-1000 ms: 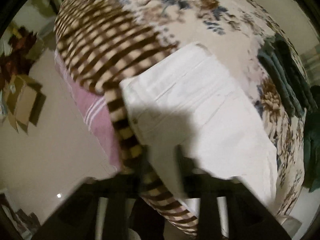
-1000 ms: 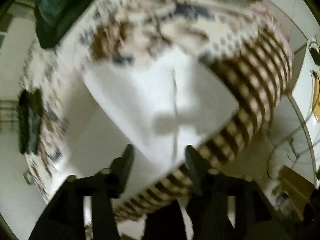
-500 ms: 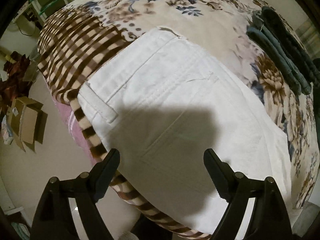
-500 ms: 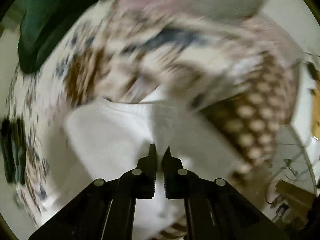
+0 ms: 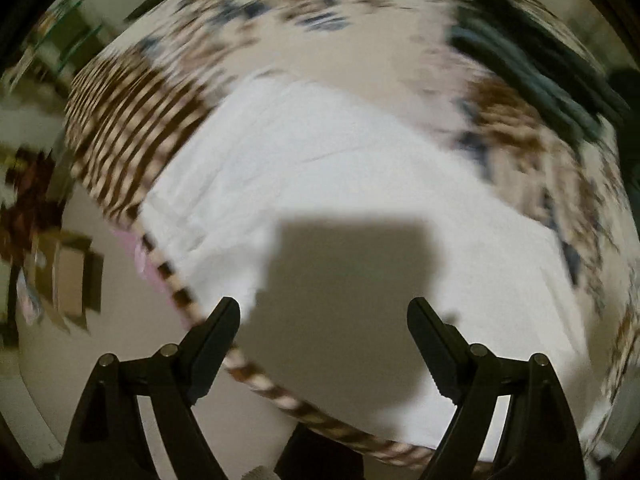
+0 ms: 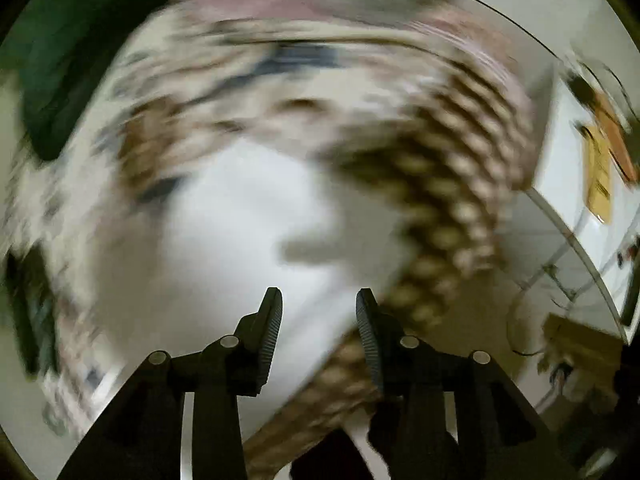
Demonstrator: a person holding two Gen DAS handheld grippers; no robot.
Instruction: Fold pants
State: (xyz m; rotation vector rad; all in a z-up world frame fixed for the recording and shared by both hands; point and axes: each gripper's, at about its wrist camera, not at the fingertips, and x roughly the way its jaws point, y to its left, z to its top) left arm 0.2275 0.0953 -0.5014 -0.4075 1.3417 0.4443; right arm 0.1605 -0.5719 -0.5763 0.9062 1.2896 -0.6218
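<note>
The white pants lie folded flat on a bed with a floral and brown-checked blanket. My left gripper is open and empty, held above the near edge of the pants, and its shadow falls on the cloth. In the right wrist view, which is blurred, the white pants lie below my right gripper. It is open and empty above the pants near the checked edge of the blanket.
Dark folded garments lie on the bed at the far right. A dark green cloth lies at the bed's far left in the right wrist view. Cardboard boxes stand on the floor to the left. White furniture stands right of the bed.
My right gripper was shut half a second ago and has opened. My left gripper stays open and has shifted over the pants. Both cameras are moving.
</note>
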